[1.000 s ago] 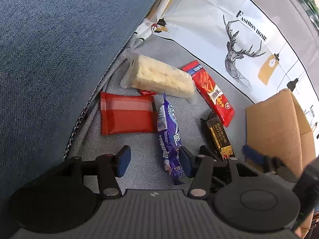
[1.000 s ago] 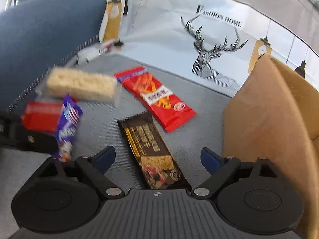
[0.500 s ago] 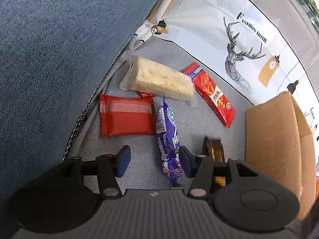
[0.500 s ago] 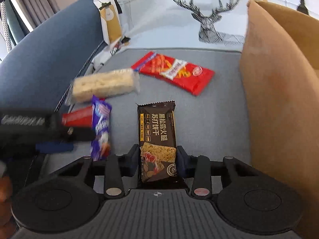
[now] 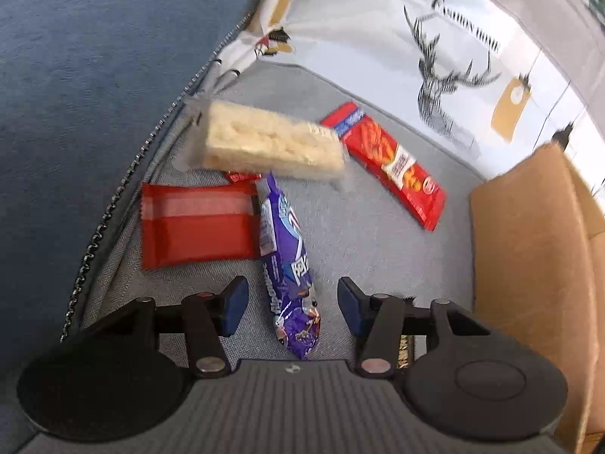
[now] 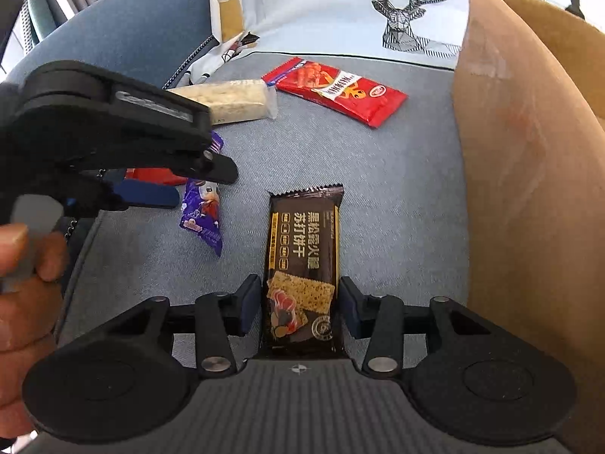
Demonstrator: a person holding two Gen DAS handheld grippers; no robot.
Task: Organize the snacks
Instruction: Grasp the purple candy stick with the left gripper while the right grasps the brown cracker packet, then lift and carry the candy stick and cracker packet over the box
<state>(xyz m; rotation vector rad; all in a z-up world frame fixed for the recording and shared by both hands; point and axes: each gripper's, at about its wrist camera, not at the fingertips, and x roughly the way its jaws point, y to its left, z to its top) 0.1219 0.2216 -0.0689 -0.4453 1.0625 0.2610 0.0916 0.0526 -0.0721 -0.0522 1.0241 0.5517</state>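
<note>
My right gripper (image 6: 300,302) is shut on a dark brown cracker packet (image 6: 304,261), held lifted above the grey seat beside the cardboard box (image 6: 529,174). My left gripper (image 5: 291,304) is open, its fingers either side of the lower end of a purple candy packet (image 5: 287,265) lying on the seat; the packet also shows in the right wrist view (image 6: 202,212). Beyond lie a red wrapper (image 5: 196,227), a pale rice-crisp bar (image 5: 268,143) and a long red snack packet (image 5: 393,162).
The blue sofa back (image 5: 94,75) rises on the left. A white deer-print cushion (image 5: 435,38) stands behind the snacks. The box (image 5: 537,249) stands at the right. My left gripper body (image 6: 113,128) and the hand holding it fill the left of the right wrist view.
My right gripper closed on the brown cracker packet and lifted it off the seat. My left gripper shifted right so the purple packet now lies between its open fingers.
</note>
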